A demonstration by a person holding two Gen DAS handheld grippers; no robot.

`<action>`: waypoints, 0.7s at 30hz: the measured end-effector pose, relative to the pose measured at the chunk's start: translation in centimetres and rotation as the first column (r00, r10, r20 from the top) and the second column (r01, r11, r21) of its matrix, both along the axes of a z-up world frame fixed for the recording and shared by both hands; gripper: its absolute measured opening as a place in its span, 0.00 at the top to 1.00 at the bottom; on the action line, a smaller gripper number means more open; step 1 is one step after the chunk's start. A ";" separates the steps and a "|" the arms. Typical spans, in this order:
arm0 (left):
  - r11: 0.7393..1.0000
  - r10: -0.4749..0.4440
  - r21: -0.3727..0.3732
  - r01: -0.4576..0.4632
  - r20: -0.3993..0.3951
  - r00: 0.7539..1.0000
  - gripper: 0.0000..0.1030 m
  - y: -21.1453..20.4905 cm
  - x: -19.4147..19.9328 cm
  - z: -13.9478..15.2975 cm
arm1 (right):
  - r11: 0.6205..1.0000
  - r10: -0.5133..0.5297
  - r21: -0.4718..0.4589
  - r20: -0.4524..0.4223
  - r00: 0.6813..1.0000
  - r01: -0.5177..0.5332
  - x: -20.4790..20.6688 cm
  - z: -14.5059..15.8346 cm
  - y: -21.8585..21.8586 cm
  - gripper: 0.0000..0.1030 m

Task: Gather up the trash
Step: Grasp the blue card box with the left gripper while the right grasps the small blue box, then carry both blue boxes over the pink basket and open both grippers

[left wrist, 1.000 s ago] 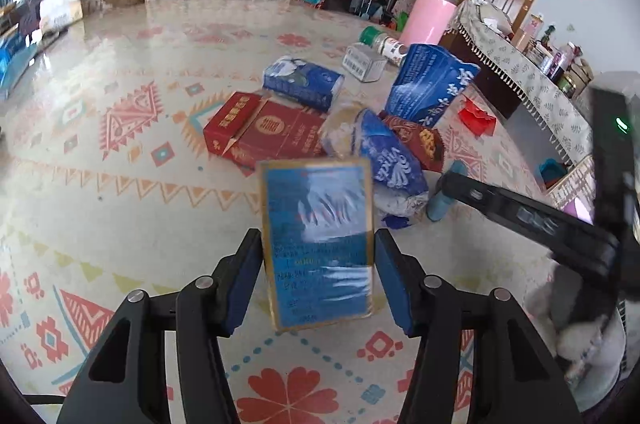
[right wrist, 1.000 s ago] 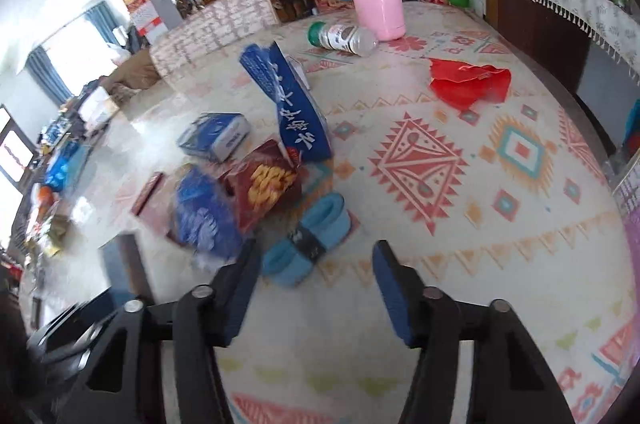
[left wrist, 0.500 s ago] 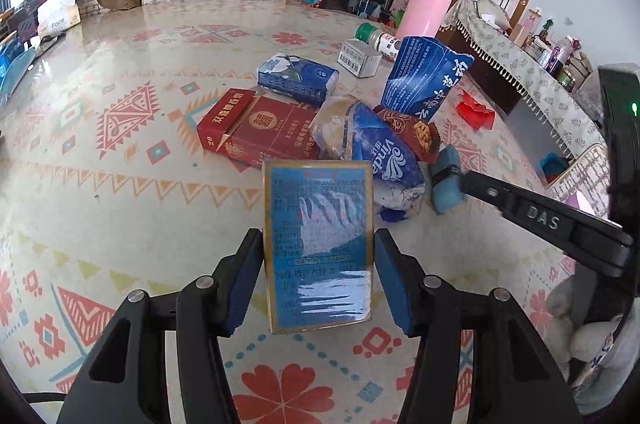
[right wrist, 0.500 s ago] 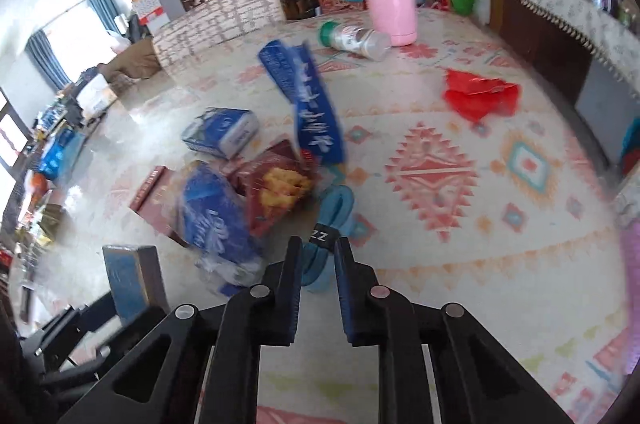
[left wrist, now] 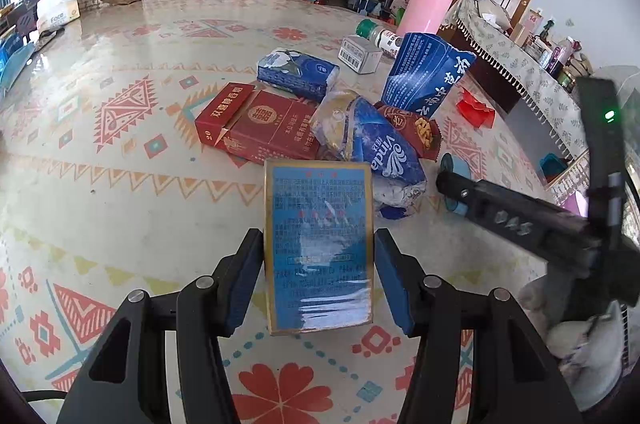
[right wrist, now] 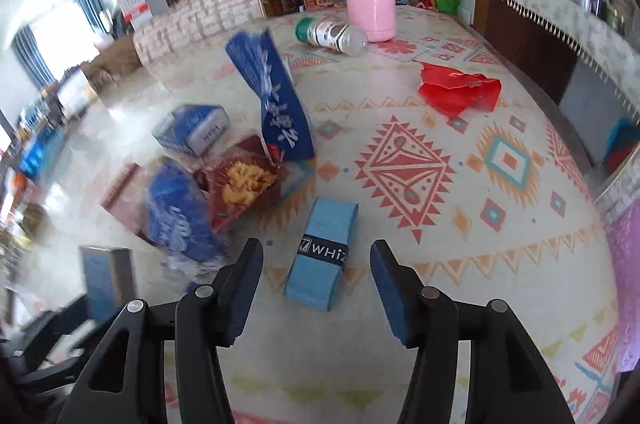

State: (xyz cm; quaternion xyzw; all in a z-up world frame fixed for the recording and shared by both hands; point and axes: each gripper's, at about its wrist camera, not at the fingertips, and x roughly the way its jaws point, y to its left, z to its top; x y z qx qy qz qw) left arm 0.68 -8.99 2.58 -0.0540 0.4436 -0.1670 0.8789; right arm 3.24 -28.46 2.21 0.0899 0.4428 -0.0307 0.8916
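- The left gripper (left wrist: 319, 274) holds a blue box (left wrist: 319, 248) with a gold edge. Both pads press on its sides, and it stands upright above the table (left wrist: 120, 184).
- The right gripper (right wrist: 316, 290) has just been opening, and its jaws now stand apart.
- A light blue roll (right wrist: 322, 254) lies flat on the table between the right fingers (right wrist: 390, 288), touching neither one.
- The roll is long, with a black band that has white letters.
- Just left of the roll sits a pile of wrappers (right wrist: 216, 192).
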 end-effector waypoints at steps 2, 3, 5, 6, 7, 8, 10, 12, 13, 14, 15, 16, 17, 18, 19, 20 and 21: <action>1.000 -0.003 -0.009 0.003 -0.004 1.000 0.46 0.1 0.0 -0.1 | 0.999 -0.012 -0.041 -0.009 1.000 0.012 0.3 -0.5 0.3 0.66; 1.000 -0.004 -0.013 0.004 -0.004 1.000 0.46 0.1 0.0 0.0 | 0.998 -0.013 -0.060 0.001 1.000 0.013 0.2 -0.5 0.5 0.72; 1.000 -0.005 -0.014 0.005 0.001 1.000 0.47 0.0 -0.1 0.0 | 0.999 -0.005 -0.044 -0.005 1.000 0.005 0.0 -0.4 0.3 0.73; 1.000 -0.007 -0.013 0.007 0.007 1.000 0.47 0.0 -0.3 0.1 | 0.999 -0.004 -0.034 -0.003 1.000 0.004 -0.2 -0.3 0.1 0.73; 1.000 -0.007 -0.011 0.008 0.016 1.000 0.47 -0.1 -0.4 0.3 | 1.000 -0.002 -0.029 0.006 1.000 0.002 -0.8 0.0 -0.2 0.73; 1.000 -0.008 -0.010 0.008 0.029 1.000 0.47 -0.1 -0.6 0.4 | 1.000 -0.001 -0.028 0.019 1.000 0.001 -1.4 0.4 -0.4 0.73; 1.000 -0.009 -0.011 0.010 0.053 0.999 0.47 -0.2 -0.9 0.8 | 1.000 0.005 -0.017 0.041 0.999 -0.004 -3.0 1.1 -1.2 0.73; 1.000 -0.016 -0.012 0.017 0.080 0.997 0.47 -0.4 -1.3 1.2 | 1.000 0.006 0.001 0.061 0.998 -0.006 -5.0 1.8 -2.3 0.73; 1.000 -0.023 -0.012 0.025 0.092 0.996 0.47 -0.5 -1.4 1.4 | 1.000 0.004 0.005 0.067 0.998 -0.004 -5.8 2.1 -2.7 0.73; 0.999 -0.039 -0.012 0.040 0.111 0.993 0.47 -0.8 -1.7 1.7 | 1.000 -0.002 0.007 0.077 0.997 0.002 -7.2 2.4 -3.5 0.73; 0.999 -0.050 -0.009 0.052 0.121 0.991 0.47 -1.1 -2.0 1.9 | 1.000 -0.010 0.007 0.085 0.996 0.009 -8.5 2.6 -4.2 0.73; 0.998 -0.065 -0.003 0.066 0.129 0.989 0.47 -1.5 -2.4 2.1 | 1.000 -0.019 0.006 0.091 0.996 0.018 -9.6 2.8 -4.9 0.73; 0.996 -0.086 0.013 0.085 0.138 0.987 0.47 -2.1 -3.0 2.3 | 0.999 -0.032 0.007 0.096 0.995 0.031 -10.8 3.0 -5.8 0.73; 0.995 -0.103 0.029 0.100 0.143 0.984 0.47 -2.7 -3.5 2.5 | 0.999 -0.043 0.009 0.100 0.994 0.043 -11.8 3.1 -6.5 0.73; 0.992 -0.123 0.047 0.117 0.148 0.981 0.47 -3.4 -4.1 2.7 | 0.998 -0.064 0.013 0.108 0.992 0.063 -13.3 3.3 -7.8 0.73; 0.988 -0.148 0.059 0.140 0.151 0.977 0.47 -4.3 -4.8 3.0 | 0.997 -0.082 0.010 0.115 0.990 0.082 -14.4 3.5 -8.9 0.73; 0.985 -0.169 0.060 0.161 0.153 0.974 0.47 -5.0 -5.3 3.4 | 0.995 -0.104 0.006 0.121 0.987 0.104 -15.5 3.7 -9.9 0.73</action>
